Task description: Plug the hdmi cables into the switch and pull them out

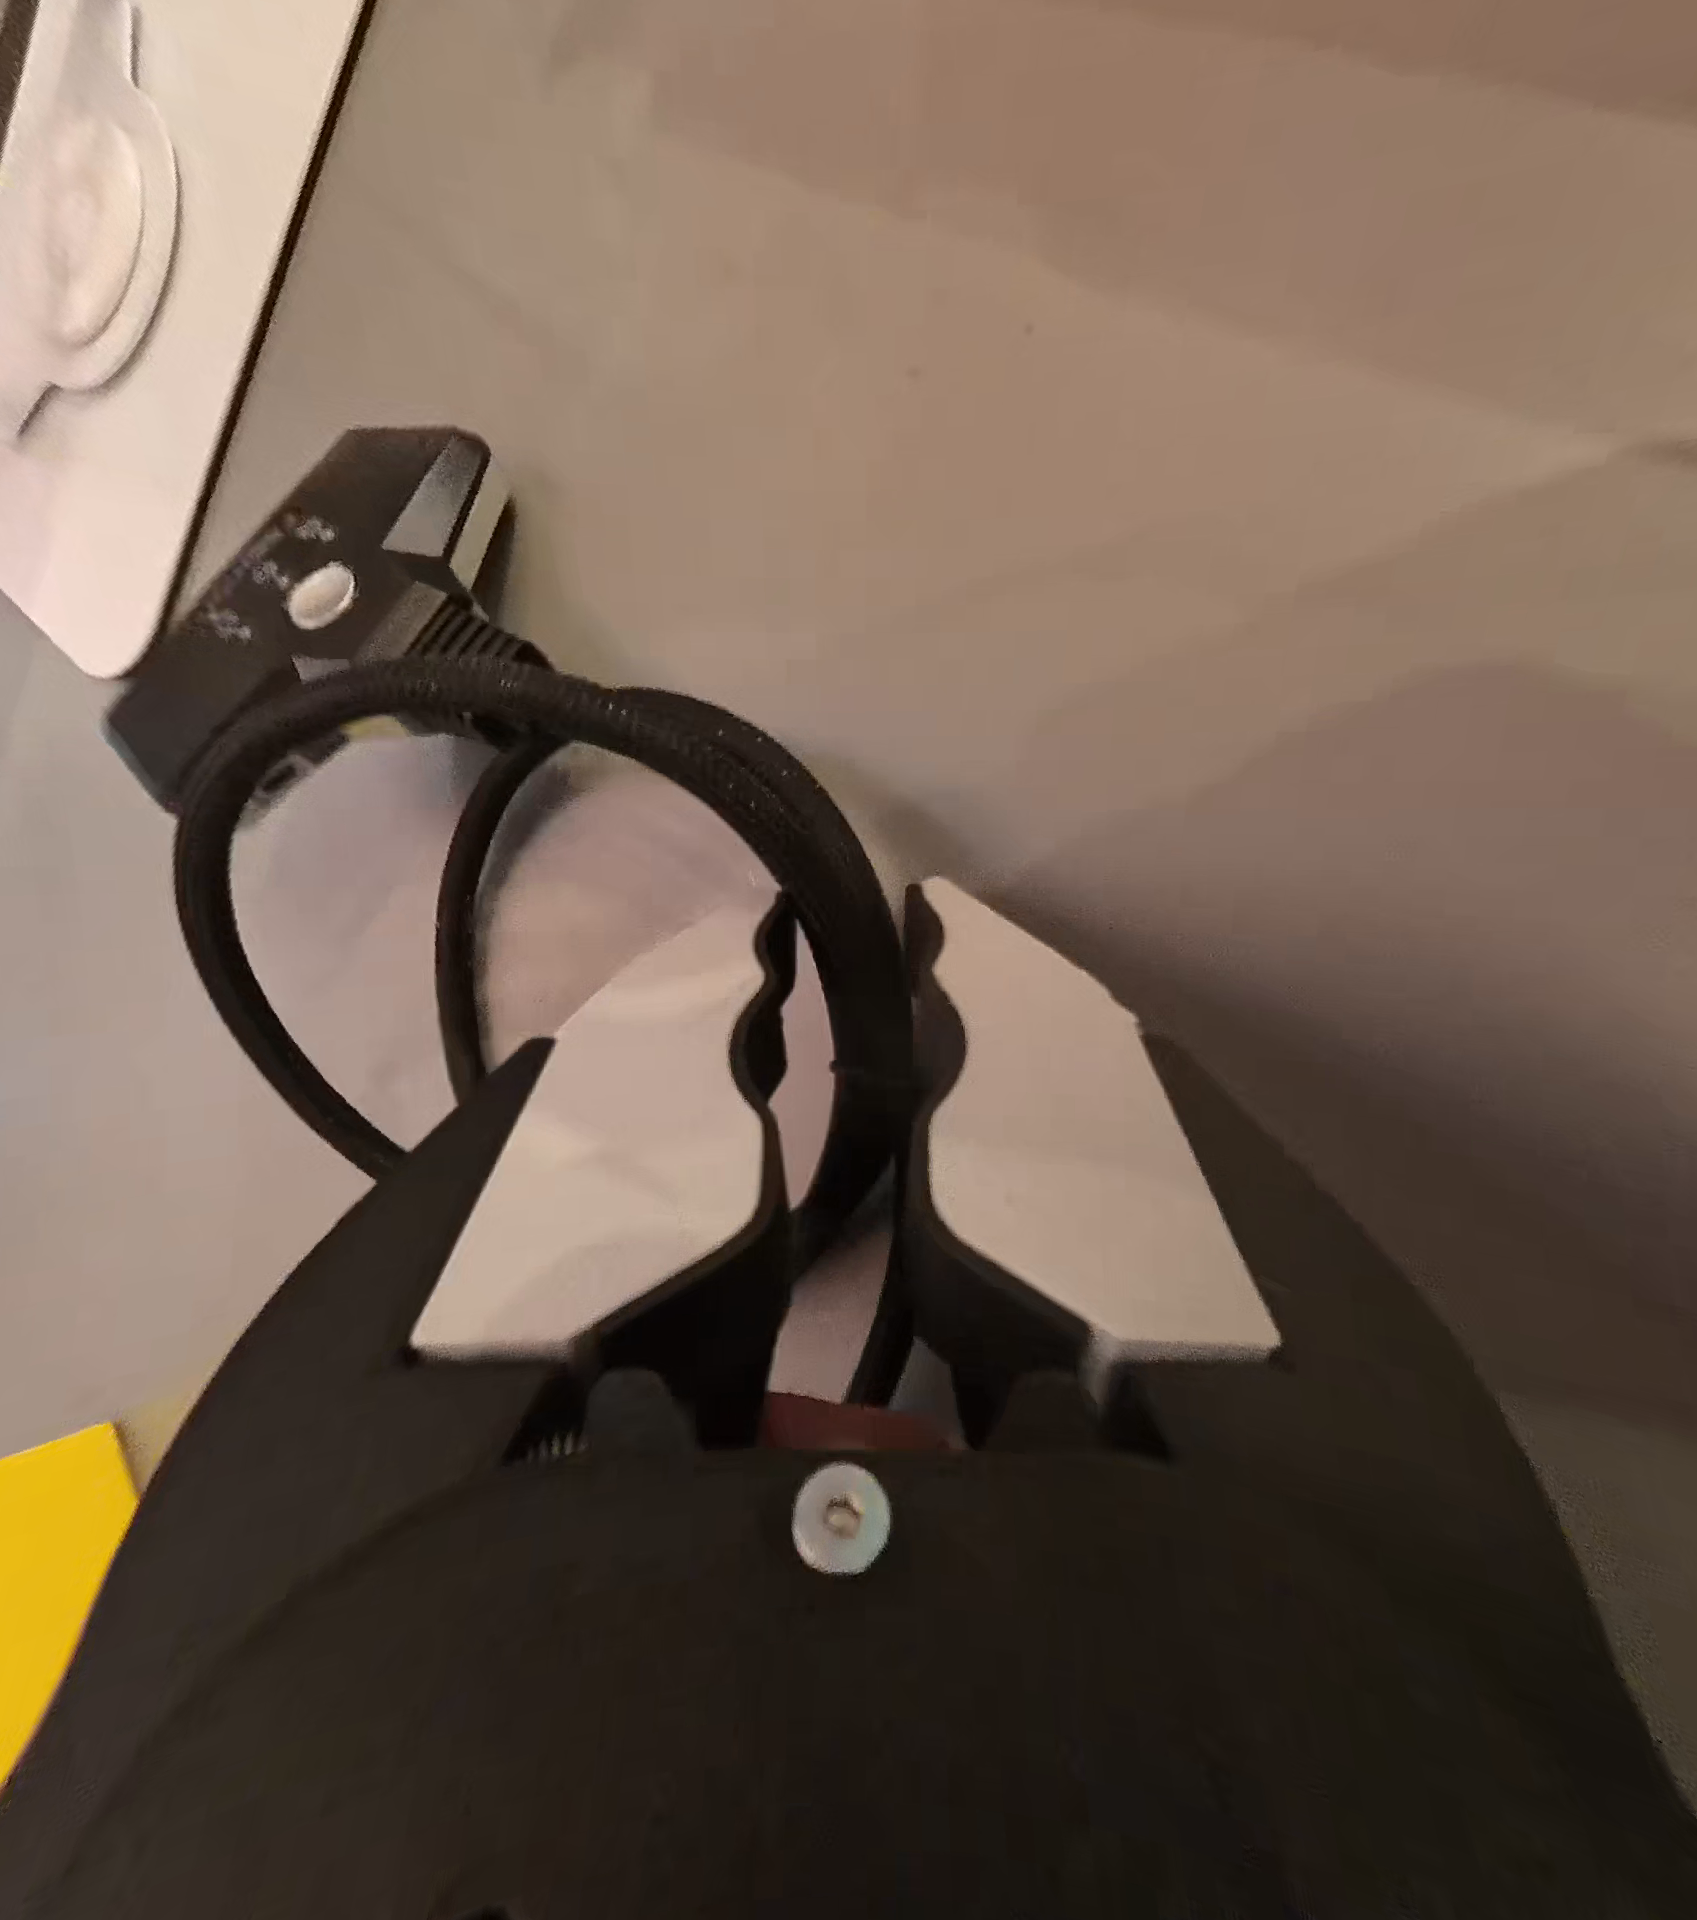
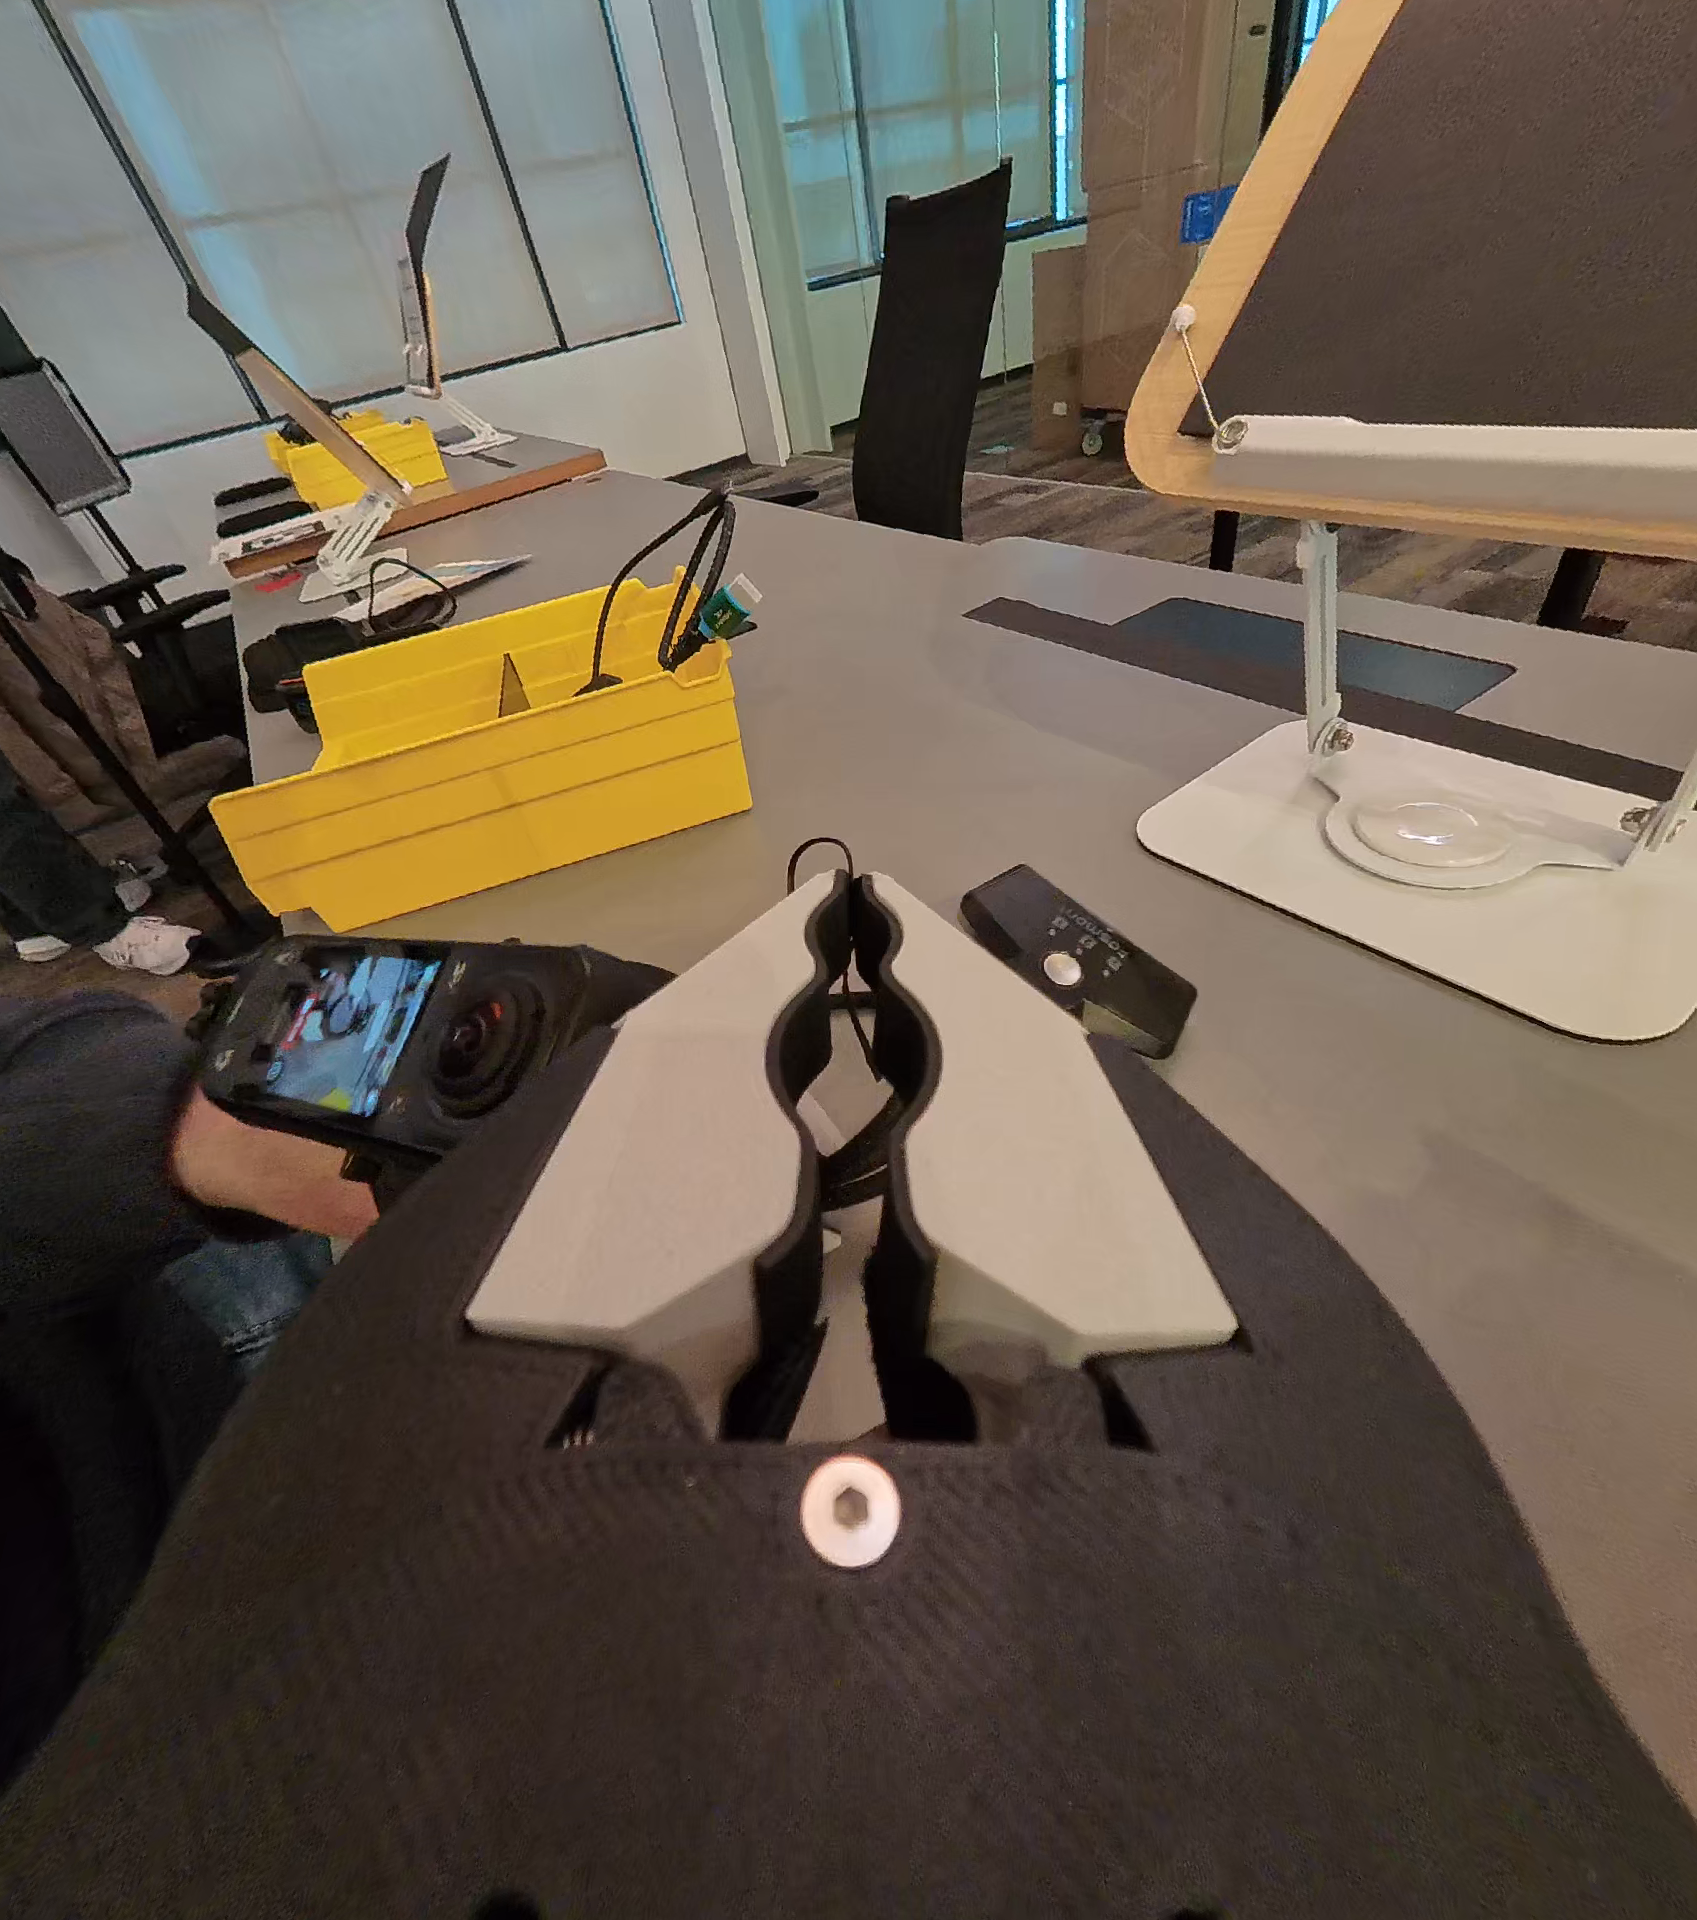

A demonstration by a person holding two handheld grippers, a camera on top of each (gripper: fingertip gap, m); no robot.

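Both hand-held grippers (image 1: 839,935) (image 2: 849,883) level, pinching black cable (image 1: 771,790).

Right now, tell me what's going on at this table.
A person works two handheld grippers over a grey table. The left gripper has a black cable running between its jaws, which stand slightly apart; whether it grips is unclear. The cable's plug sits at the switch, seemingly plugged in. The right gripper's jaws are shut on black cable.
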